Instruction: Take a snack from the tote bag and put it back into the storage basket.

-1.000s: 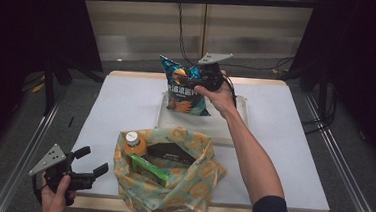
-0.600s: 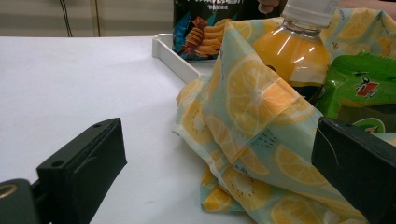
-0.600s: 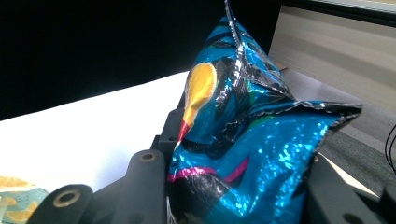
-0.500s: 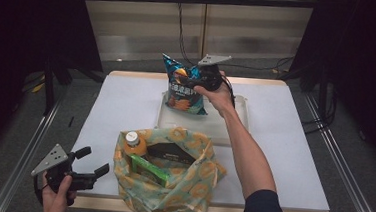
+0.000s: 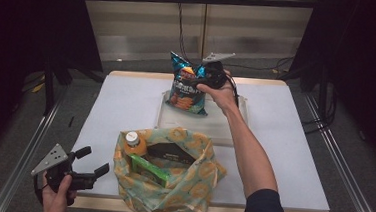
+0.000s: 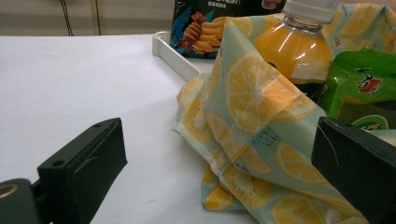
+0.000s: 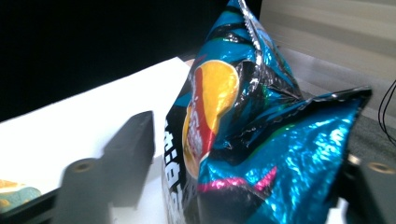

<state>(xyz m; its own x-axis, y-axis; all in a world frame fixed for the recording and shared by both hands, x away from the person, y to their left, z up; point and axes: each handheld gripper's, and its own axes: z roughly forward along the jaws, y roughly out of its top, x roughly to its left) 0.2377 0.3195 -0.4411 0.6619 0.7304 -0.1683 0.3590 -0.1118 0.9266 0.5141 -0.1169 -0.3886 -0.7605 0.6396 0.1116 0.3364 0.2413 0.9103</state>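
place: lab recording booth | evidence: white table (image 5: 125, 111) ringed by black curtains (image 5: 24, 49) | metal floor rails (image 5: 27, 160) beside table | cables (image 5: 181, 30) behind table

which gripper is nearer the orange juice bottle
Left. The left gripper sits just beside the bag holding the juice bottle; the right gripper is across the table at the chip bag.

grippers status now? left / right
Left claw: open, holding nothing, beside the lemon-print bag.
Right claw: jaws just opened, left pad clear of the chip bag between them.
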